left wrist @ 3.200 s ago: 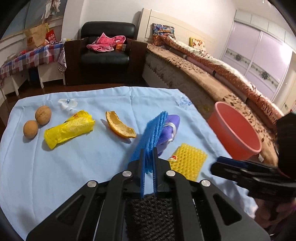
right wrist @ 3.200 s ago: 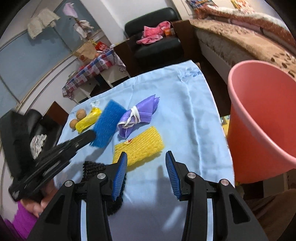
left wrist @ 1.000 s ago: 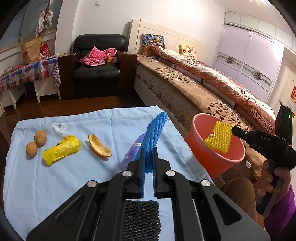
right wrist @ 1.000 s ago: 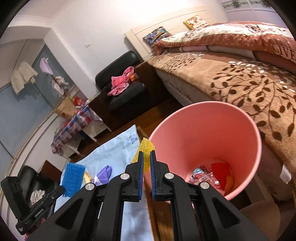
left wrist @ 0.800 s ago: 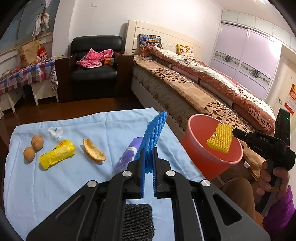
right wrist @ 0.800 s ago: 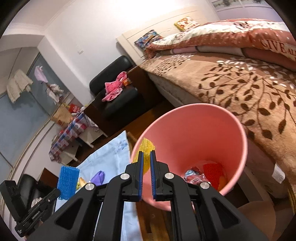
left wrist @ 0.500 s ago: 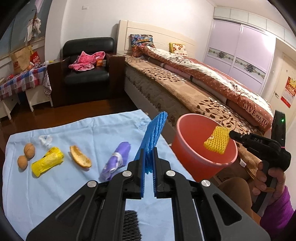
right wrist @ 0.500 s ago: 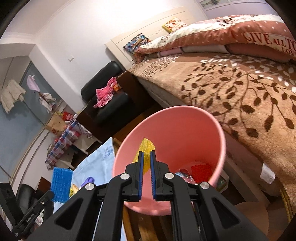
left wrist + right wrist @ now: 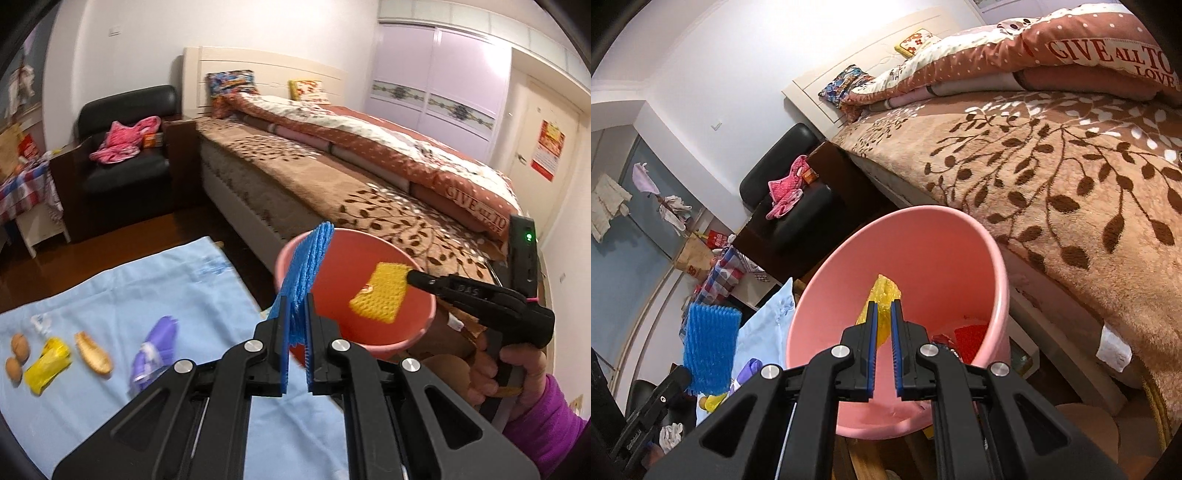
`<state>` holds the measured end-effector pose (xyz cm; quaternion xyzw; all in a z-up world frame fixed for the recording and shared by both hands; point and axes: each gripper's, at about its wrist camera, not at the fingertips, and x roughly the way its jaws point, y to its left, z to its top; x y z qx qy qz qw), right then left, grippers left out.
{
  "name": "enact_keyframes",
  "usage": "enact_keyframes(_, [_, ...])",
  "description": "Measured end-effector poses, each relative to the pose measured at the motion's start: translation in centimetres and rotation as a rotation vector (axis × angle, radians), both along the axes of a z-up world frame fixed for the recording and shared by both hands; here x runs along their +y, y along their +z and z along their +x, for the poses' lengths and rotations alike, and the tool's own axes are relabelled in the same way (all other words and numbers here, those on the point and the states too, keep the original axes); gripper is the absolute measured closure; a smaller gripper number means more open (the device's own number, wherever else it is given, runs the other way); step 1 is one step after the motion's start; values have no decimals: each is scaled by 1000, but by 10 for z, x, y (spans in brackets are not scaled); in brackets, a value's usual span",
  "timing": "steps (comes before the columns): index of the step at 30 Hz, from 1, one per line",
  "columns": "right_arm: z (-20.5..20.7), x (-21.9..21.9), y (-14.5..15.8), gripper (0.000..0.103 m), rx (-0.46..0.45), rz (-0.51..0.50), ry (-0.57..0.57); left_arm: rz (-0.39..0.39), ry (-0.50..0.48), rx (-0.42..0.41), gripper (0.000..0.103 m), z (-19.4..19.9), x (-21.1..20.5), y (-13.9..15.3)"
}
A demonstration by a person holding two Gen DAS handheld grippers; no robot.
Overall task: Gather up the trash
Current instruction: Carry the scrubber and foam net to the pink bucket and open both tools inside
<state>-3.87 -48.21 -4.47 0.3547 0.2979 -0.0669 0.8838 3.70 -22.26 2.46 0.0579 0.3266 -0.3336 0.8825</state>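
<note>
While my right gripper (image 9: 882, 325) is pinching the yellow foam fruit net (image 9: 380, 297) over the mouth of the pink bin (image 9: 997, 266), I am judging that the release should come only once the net hangs well inside the rim. My left gripper (image 9: 295, 325) is clamping the blue foam net (image 9: 306, 266) upright just beside the bin, above the blue-clothed surface (image 9: 110, 295); it should be waiting its turn, clear of my right.
</note>
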Motion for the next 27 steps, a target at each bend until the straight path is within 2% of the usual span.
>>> enact_keyframes(7, [-4, -6, -7, 96, 15, 4, -13, 24, -54, 3, 97, 3, -34, -8])
enact_keyframes(14, [-1, -6, -12, 96, 23, 9, -13, 52, -56, 9, 97, 11, -55, -17])
enact_keyframes(27, [0, -3, -16, 96, 40, 3, -8, 73, -25, 50, 97, 19, -62, -37])
